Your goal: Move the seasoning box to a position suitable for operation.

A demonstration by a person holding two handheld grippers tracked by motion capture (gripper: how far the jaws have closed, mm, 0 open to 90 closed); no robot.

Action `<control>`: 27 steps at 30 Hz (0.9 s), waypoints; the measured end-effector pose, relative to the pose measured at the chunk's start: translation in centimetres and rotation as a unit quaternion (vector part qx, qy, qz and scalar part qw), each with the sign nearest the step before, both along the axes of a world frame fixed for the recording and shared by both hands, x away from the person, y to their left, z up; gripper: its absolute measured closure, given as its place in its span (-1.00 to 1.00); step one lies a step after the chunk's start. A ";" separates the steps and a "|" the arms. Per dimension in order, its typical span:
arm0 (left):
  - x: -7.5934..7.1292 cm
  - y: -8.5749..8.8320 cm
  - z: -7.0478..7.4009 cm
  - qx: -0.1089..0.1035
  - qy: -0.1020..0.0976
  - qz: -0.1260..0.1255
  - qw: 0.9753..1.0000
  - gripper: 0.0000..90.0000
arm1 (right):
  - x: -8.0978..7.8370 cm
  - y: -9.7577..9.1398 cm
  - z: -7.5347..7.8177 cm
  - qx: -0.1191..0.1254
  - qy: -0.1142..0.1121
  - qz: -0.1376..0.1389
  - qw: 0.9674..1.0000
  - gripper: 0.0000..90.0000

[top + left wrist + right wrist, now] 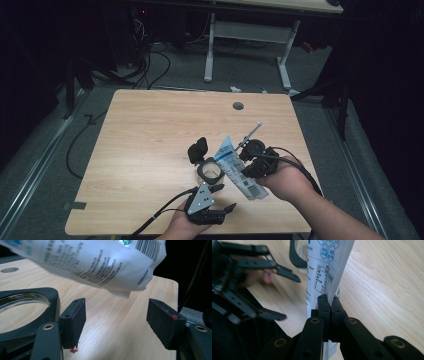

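White pouch [235, 167] pinched in right gripper [329, 305] fingers, beside black ring holder [210, 170]; left gripper [220, 197] fingers spread, empty.

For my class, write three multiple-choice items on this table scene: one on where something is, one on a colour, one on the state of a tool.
1. Where is the black ring-shaped holder?
A. On the floor
B. On the wooden table, beside the pouch
C. Between the right tool's jaws

2. What is the main colour of the pouch?
A. White with blue and black print
B. Red
C. Green

3. How do the jaws of the left tool stand?
A. Shut on the pouch
B. Shut on the holder
C. Open, with nothing between them

Answers: 1 B, the high view shows it lying on the tabletop next to the pouch. 2 A, both tool views show white film with print. 3 C, the left gripper view shows a wide bare gap; the right tool pinches the pouch.
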State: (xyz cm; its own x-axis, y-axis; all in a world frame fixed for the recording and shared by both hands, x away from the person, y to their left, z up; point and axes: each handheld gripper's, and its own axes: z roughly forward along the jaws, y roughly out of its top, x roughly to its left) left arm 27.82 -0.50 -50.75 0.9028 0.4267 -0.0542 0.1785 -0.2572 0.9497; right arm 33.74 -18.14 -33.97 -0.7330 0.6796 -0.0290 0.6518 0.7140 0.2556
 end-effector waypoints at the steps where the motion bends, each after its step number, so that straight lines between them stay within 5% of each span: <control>1: 0.1 -0.2 -0.1 0.004 -0.002 0.000 1.000 -0.31 | 0.0 0.1 0.1 -0.002 -0.001 0.003 1.000 0.99; 27: 0.9 -1.7 0.4 0.007 0.013 0.037 0.999 -0.47 | 0.2 3.3 0.8 0.009 -0.006 0.017 1.000 0.99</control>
